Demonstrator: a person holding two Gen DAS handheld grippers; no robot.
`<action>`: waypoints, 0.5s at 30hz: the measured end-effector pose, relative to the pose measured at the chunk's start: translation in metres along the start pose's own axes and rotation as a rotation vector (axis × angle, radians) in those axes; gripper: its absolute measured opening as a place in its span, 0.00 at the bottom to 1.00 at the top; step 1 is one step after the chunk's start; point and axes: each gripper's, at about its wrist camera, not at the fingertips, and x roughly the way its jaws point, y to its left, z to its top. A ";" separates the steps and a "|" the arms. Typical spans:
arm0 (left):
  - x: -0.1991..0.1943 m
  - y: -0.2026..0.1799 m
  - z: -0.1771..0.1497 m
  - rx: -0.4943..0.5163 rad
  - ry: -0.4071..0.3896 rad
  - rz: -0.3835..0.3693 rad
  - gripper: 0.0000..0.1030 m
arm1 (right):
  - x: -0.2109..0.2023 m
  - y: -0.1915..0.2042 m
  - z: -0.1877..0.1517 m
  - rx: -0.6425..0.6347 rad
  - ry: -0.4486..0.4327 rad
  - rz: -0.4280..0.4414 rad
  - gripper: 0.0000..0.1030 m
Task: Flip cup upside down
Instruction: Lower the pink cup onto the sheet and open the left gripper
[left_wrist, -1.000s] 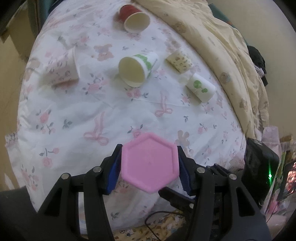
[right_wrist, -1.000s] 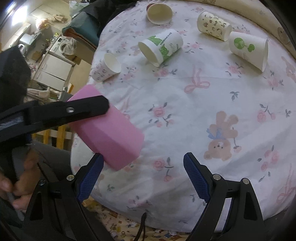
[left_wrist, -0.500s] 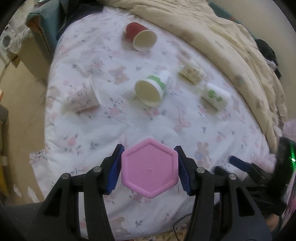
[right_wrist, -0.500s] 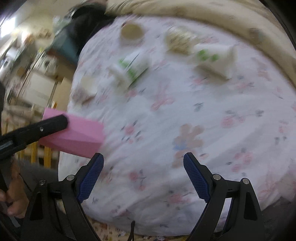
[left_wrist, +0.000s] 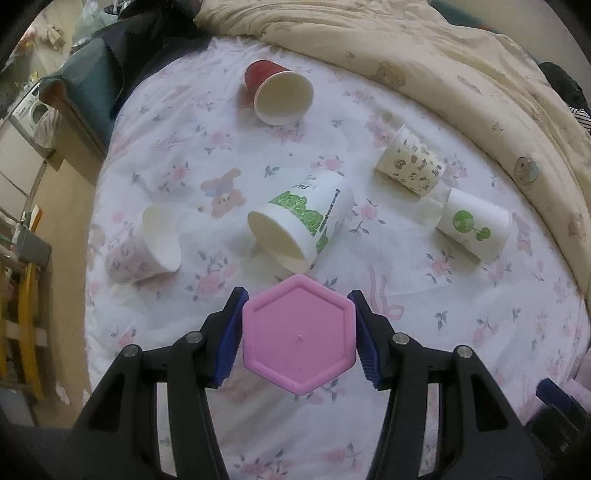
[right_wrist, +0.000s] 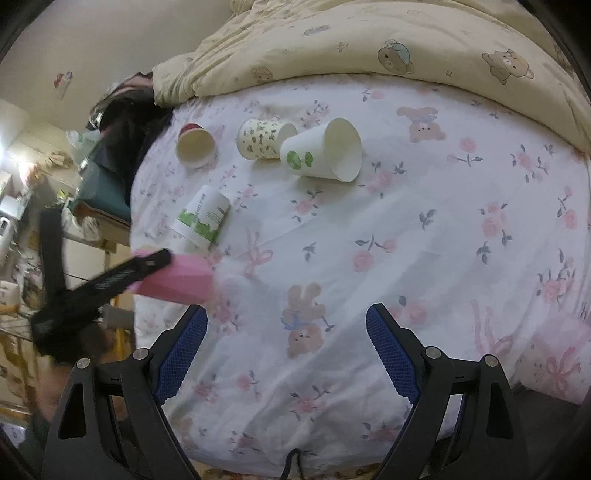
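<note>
The left gripper (left_wrist: 299, 338) remained clamped on a pink hexagonal cup (left_wrist: 299, 338), its flat base facing the left wrist camera and both blue pads (left_wrist: 229, 339) pressed against opposite sides. In the right wrist view the same cup (right_wrist: 177, 278) appeared as a pink body held above the near left edge of the floral bedsheet (right_wrist: 424, 258), lower and nearer the sheet than one second before, when it was raised beside the right gripper. The right gripper (right_wrist: 286, 350) stayed wide open and held nothing, its fingers spread over the sheet's teddy-bear print. Compared with the earlier frames, the left wrist view had moved closer to the paper cups, which now filled more of the field. Five paper cups lay on their sides on the sheet: a red cup (left_wrist: 277, 90) at the far end, a green-leaf cup (left_wrist: 303, 221) at the centre just beyond the pink cup, a floral cup (left_wrist: 147, 243) to the left, a bear-print cup (left_wrist: 410, 166) and a green-tree cup (left_wrist: 472, 225) to the right, these last two close together. A cream bear-print duvet (left_wrist: 443, 66) lay bunched along the far side of the bed.
</note>
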 end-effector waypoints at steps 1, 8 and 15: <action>0.003 -0.002 0.001 0.000 0.000 0.007 0.49 | -0.001 0.001 0.001 0.001 -0.004 0.009 0.88; 0.023 -0.008 -0.003 0.012 0.024 0.044 0.49 | -0.004 0.000 0.002 0.015 0.001 0.047 0.88; 0.027 -0.002 -0.008 -0.005 0.007 0.017 0.50 | -0.005 0.002 0.002 0.007 -0.007 0.029 0.88</action>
